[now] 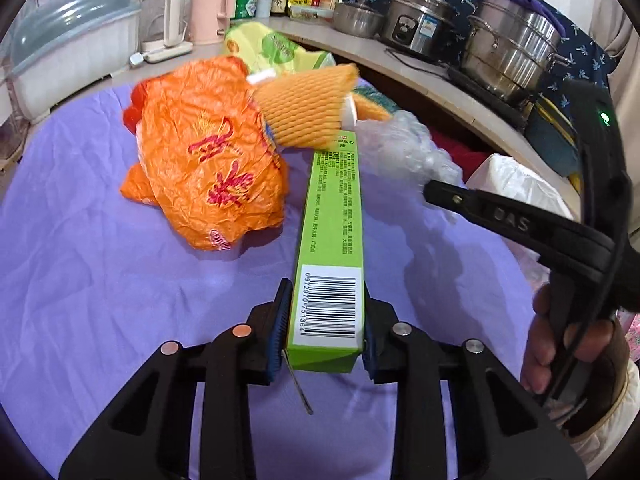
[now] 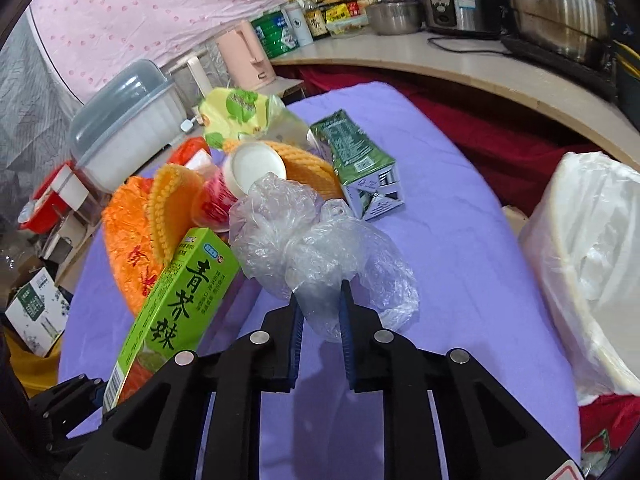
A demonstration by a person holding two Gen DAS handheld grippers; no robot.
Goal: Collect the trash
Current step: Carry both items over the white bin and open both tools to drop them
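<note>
My left gripper (image 1: 326,292) is shut on the near end of a long green box (image 1: 332,216), whose far end points at the trash pile; the box also shows in the right wrist view (image 2: 180,300). My right gripper (image 2: 320,300) is shut on a crumpled clear plastic bag (image 2: 320,248), also seen in the left wrist view (image 1: 404,148). On the purple cloth (image 2: 460,240) lie an orange bag (image 1: 208,168), orange foam netting (image 1: 308,108), a paper cup (image 2: 248,176), a green carton (image 2: 356,156) and a yellow-green wrapper (image 2: 236,112).
A bin lined with a white bag (image 2: 592,248) stands at the table's right edge. Behind, a curved counter holds steel pots (image 1: 512,52), a rice cooker (image 1: 416,20), bottles and a pink kettle (image 1: 210,8). A lidded plastic container (image 1: 72,40) sits at the back left.
</note>
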